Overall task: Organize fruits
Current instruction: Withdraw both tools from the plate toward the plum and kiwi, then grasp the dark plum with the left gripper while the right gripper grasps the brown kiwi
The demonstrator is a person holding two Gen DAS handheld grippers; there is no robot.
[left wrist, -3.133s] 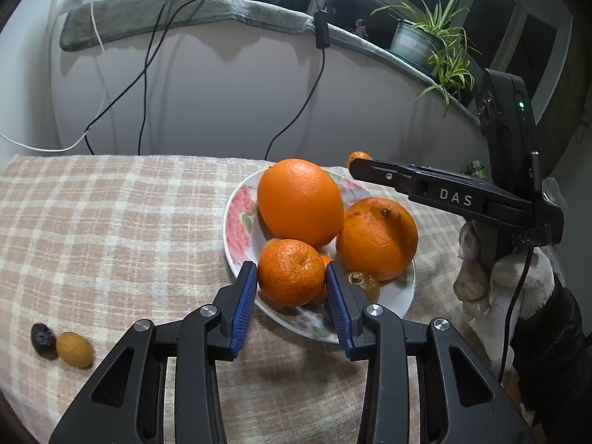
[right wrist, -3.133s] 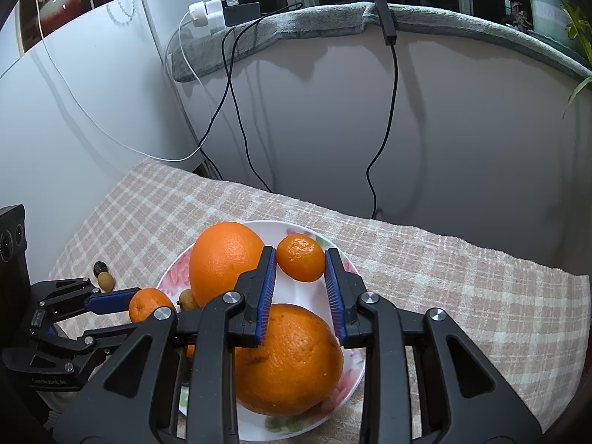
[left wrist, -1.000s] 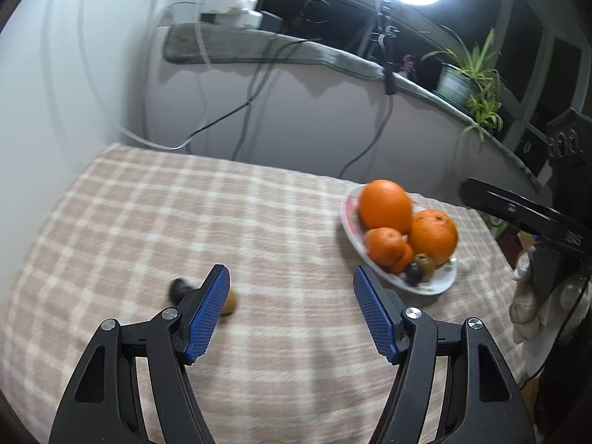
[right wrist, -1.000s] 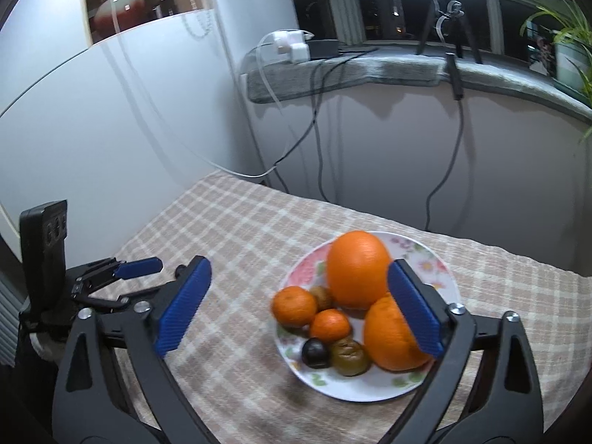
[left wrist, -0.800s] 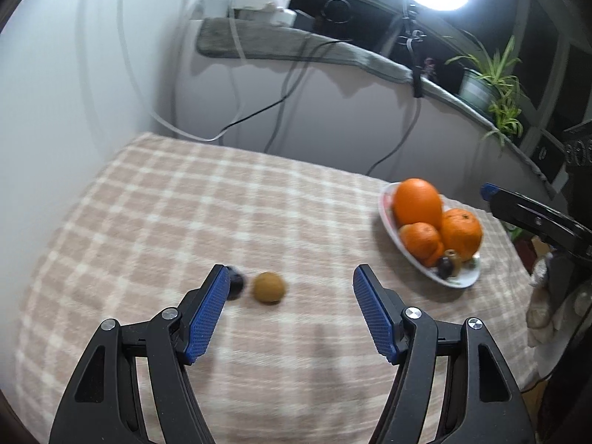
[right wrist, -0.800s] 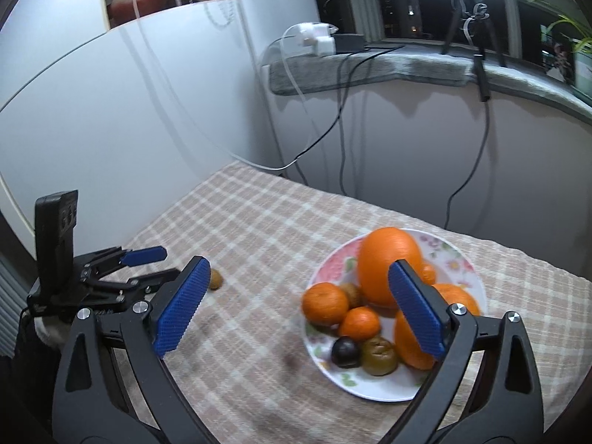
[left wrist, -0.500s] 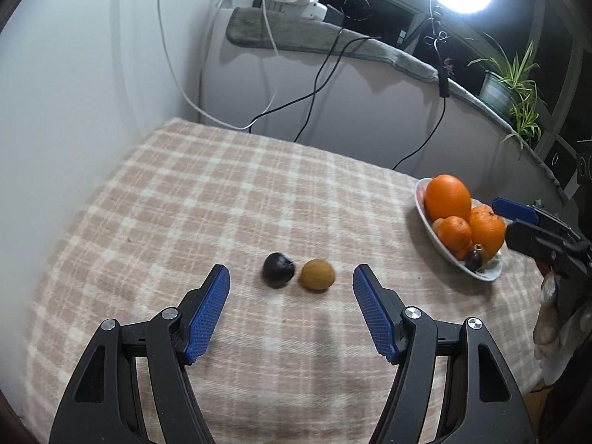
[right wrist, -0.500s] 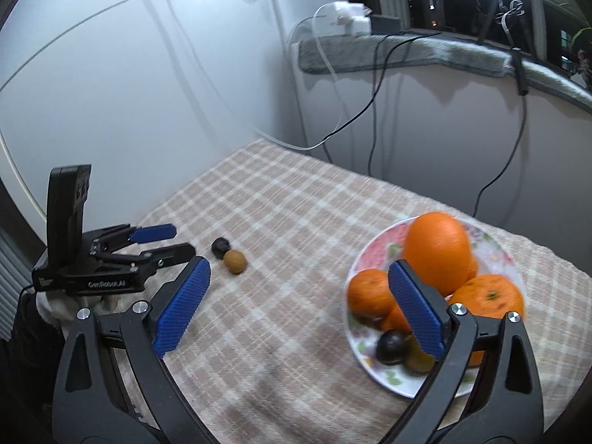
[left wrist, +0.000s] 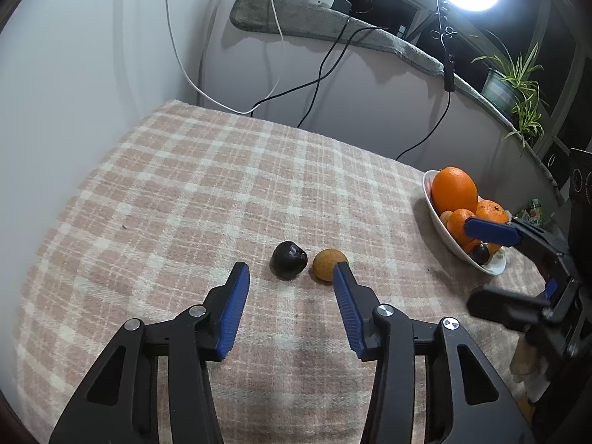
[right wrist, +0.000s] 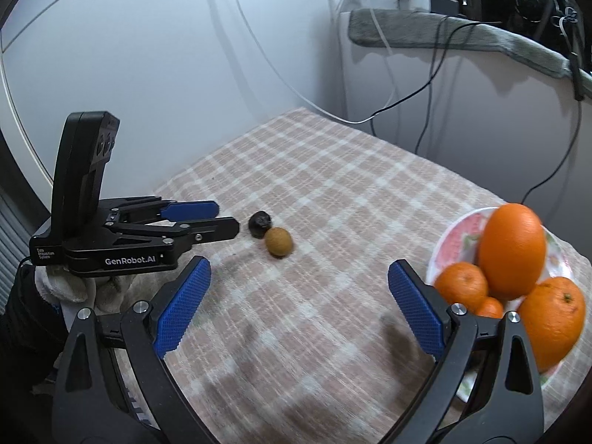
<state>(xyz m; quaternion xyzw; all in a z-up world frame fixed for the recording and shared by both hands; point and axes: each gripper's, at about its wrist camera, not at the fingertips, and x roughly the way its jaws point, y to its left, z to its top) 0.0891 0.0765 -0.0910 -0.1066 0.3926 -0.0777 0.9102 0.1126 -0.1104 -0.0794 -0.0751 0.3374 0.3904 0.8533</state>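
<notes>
Left gripper (left wrist: 290, 273): jaws spread, just been closing, nothing between them, lined up short of the dark fruit (left wrist: 288, 260). Right gripper (right wrist: 298, 277): jaws spread wide, empty, beside the plate (right wrist: 449, 236).

Bare checked cloth (left wrist: 229, 192) lies open at the far left; near, only a dark fruit (left wrist: 289, 260) and brown fruit (left wrist: 328, 263) obstruct, the plate (right wrist: 449, 238) at right.

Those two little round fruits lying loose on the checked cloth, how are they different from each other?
The dark fruit is almost black and glossy; the tan fruit is yellowish brown and matte. The dark fruit looks slightly lumpy, the tan fruit rounder. Both are small, lie side by side on the cloth, outside the plate.
</notes>
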